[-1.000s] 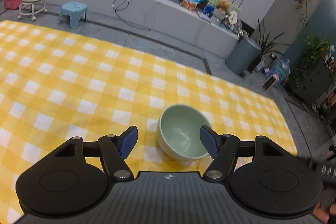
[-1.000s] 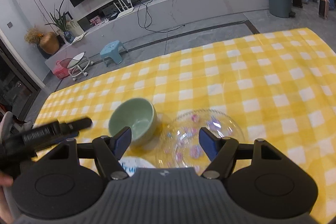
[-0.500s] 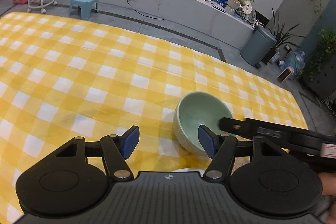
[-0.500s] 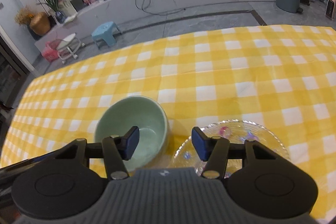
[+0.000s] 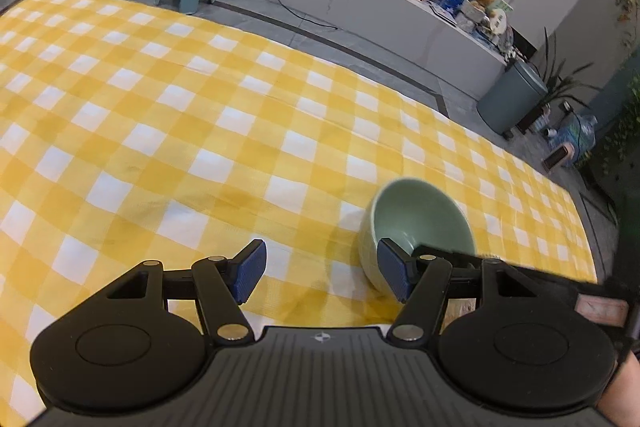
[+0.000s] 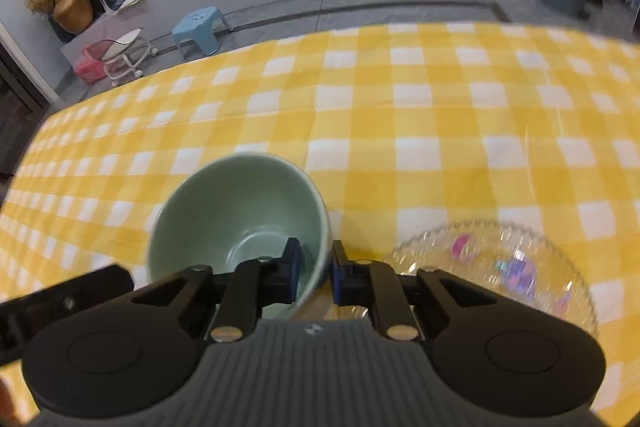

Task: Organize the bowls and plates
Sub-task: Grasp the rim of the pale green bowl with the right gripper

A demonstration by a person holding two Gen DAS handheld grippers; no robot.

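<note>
While your right gripper (image 6: 314,273) is closing, one jaw inside and one outside the near wall of the green bowl (image 6: 240,215) | step: gripping bowl | next: firm hold, then lift level | glass plate (image 6: 500,267) just right of it | left gripper (image 5: 320,269) wide, empty, bowl at its right finger.

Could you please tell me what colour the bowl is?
The bowl is pale green, clearest in the right wrist view.
</note>
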